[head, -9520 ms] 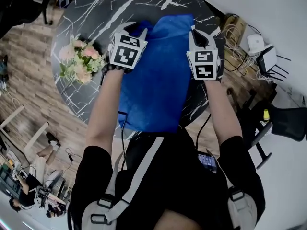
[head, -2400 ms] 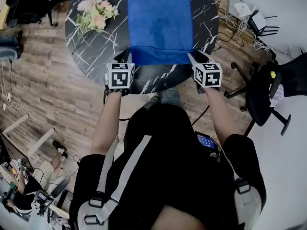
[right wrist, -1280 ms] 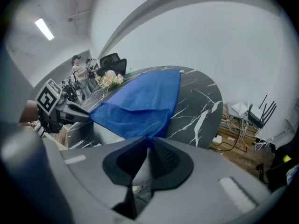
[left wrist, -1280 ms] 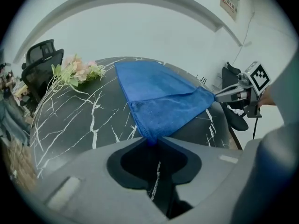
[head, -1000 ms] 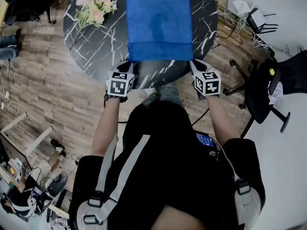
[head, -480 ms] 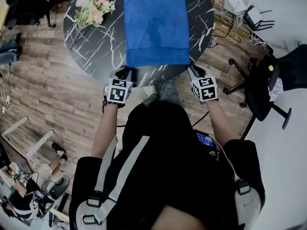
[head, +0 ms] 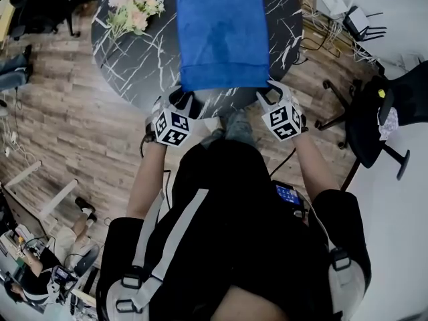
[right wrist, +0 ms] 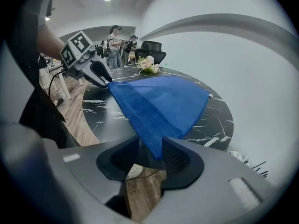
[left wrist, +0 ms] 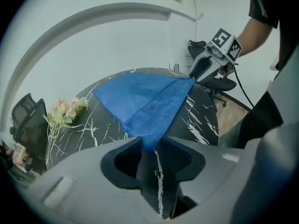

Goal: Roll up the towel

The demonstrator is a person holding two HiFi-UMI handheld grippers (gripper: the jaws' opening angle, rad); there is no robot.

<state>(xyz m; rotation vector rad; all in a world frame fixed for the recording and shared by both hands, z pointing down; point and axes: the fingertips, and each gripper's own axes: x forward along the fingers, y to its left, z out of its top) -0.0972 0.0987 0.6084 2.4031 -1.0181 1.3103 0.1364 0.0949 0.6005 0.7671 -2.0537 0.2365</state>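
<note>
A blue towel [head: 224, 32] lies lengthwise on the round black marble table [head: 134, 65], its near end doubled into a thick hem by the table's front edge. My left gripper [head: 182, 100] sits at the hem's left corner and my right gripper [head: 267, 96] at its right corner. In the left gripper view the towel [left wrist: 145, 101] tapers to a corner that lies loose between the parted jaws of the left gripper [left wrist: 152, 148]. The right gripper [right wrist: 149, 153] likewise has the towel [right wrist: 159, 101] corner between parted jaws. Both pairs of jaws have just been opening.
A bunch of pink flowers [head: 134, 9] lies on the table's far left. A black office chair [head: 381, 112] stands to the right, with cables [head: 321, 19] on the floor behind it. Wooden floor lies below the table's front edge. People stand in the far background.
Both grippers have rolled at the wrists, so their marker cubes now tilt outward, and their jaws have parted from the towel's corners. The folded hem rests on the table.
</note>
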